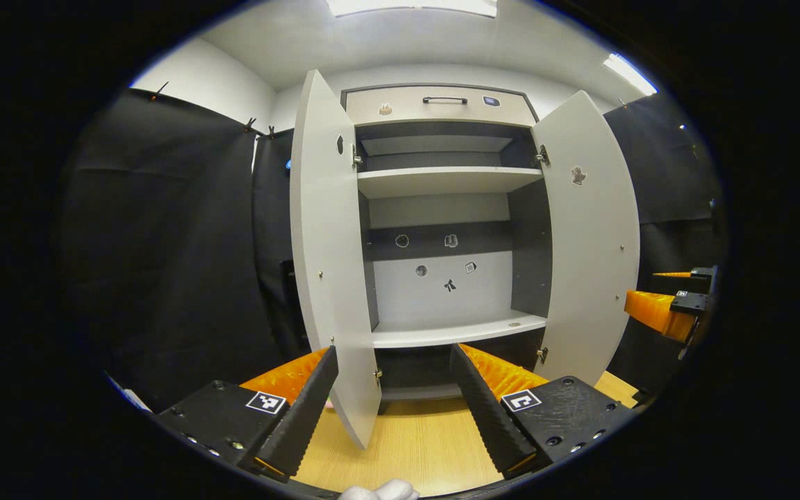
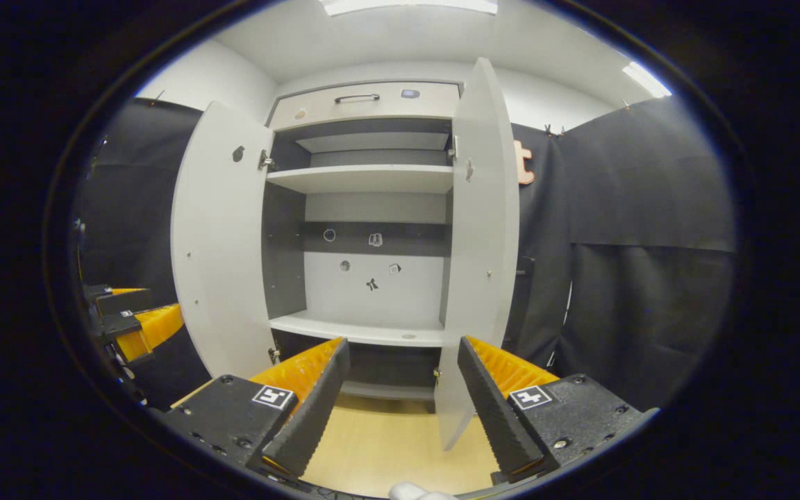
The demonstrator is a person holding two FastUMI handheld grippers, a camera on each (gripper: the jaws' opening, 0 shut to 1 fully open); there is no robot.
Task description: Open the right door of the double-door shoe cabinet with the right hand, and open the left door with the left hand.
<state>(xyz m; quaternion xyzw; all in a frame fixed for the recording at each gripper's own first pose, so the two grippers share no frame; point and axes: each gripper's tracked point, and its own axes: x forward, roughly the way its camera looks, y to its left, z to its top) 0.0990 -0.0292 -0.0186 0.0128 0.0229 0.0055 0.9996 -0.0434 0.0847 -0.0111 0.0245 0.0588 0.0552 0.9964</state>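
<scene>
- The shoe cabinet [image 1: 442, 208] stands mid-frame in the left gripper view, on a wooden floor [image 1: 414, 444], with both doors swung wide.
- Its left door [image 1: 327, 271] juts edge-on toward the camera, its lower corner sitting between the left gripper's [image 1: 393, 389] fingers; whether either finger touches it is hard to tell.
- The right door [image 1: 591, 243] stands open at centre right of that view.
- In the right gripper view the right door [image 2: 480, 243] reaches down between the right gripper's [image 2: 403, 385] fingers in the same way.
- Both pairs of jaws are spread wide and clasp nothing.
- Inside are pale shelves [image 1: 445, 182], with small stickers [image 1: 450, 241] on the back panel.
- Above the doors sits a drawer [image 1: 438, 105] with a dark handle [image 1: 444, 100].
- The right gripper [image 1: 671, 305] shows at the right edge of the left gripper view; the left gripper [image 2: 129, 319] shows at the left edge of the right gripper view.
- Black cloth [image 1: 164, 243] hangs on either side.
</scene>
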